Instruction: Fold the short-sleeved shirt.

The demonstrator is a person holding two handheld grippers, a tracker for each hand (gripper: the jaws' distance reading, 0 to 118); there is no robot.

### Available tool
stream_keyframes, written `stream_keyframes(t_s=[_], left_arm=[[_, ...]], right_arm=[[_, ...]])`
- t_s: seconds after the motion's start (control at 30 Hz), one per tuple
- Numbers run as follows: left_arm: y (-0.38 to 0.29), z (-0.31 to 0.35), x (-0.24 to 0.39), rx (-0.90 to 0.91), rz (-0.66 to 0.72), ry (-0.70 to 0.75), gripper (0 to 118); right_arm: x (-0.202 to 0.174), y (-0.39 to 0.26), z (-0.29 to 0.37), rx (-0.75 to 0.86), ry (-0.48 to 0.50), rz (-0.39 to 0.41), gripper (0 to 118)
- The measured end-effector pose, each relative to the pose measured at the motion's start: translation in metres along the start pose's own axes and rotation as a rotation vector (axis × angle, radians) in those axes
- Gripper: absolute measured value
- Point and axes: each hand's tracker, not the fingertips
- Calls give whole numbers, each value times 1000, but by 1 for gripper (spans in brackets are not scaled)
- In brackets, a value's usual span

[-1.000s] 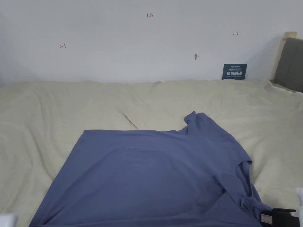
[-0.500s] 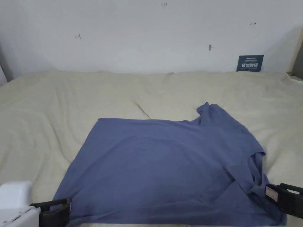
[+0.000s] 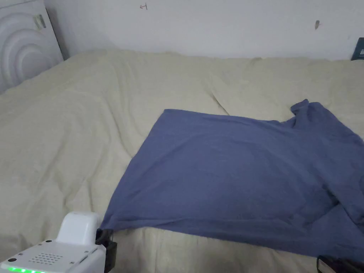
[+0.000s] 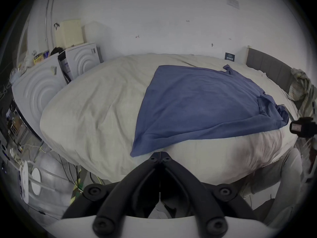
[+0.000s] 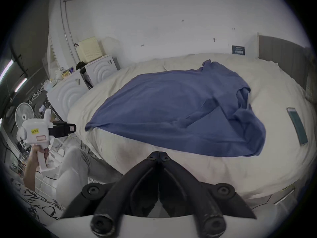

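A blue short-sleeved shirt [image 3: 241, 174] lies spread on the cream bed [image 3: 71, 135], its collar end bunched toward the right. The left gripper [image 3: 106, 237] is at the bottom left of the head view, just short of the shirt's near left corner. In the left gripper view its jaws [image 4: 159, 156] are shut with nothing between them, the shirt corner [image 4: 136, 153] a little to their left. The right gripper [image 5: 158, 154] is also shut and empty, just in front of the shirt's near edge [image 5: 197, 149]. Its tip peeks in at the bottom right of the head view [image 3: 336, 265].
White ribbed cabinets [image 3: 25, 46] stand against the bed's left side. A grey headboard [image 4: 267, 66] with clothes draped on it [image 4: 300, 87] closes the right end. A flat dark green object [image 5: 297, 125] lies on the bed right of the shirt. The person's legs [image 5: 73, 169] are at the near edge.
The head camera has swung left and down. The left gripper has come up to the shirt's near left corner. The shirt itself lies as before.
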Motion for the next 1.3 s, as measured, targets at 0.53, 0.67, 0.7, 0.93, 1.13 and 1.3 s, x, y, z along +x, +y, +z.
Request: stream_keyframes(t_s=[0.53, 0.67, 0.7, 0.93, 1.13, 1.3], left_arm=[[25, -85, -28, -213, -34, -11, 83], [36, -91, -18, -211, -87, -1, 32], [37, -89, -14, -203, -89, 0, 23], [35, -84, -12, -211, -92, -16, 5], [42, -79, -13, -197, -77, -15, 5], [44, -82, -13, -206, -89, -4, 5]], right_arm=[[25, -7, -34, -101, -6, -98, 0], [31, -8, -38, -122, -17, -96, 0], [28, -8, -41, -126, -19, -92, 0], [41, -6, -30, -119, -39, -101, 0], [50, 4, -8, -52, -115, -42, 10], [66, 16, 7, -3, -303, 11, 95]])
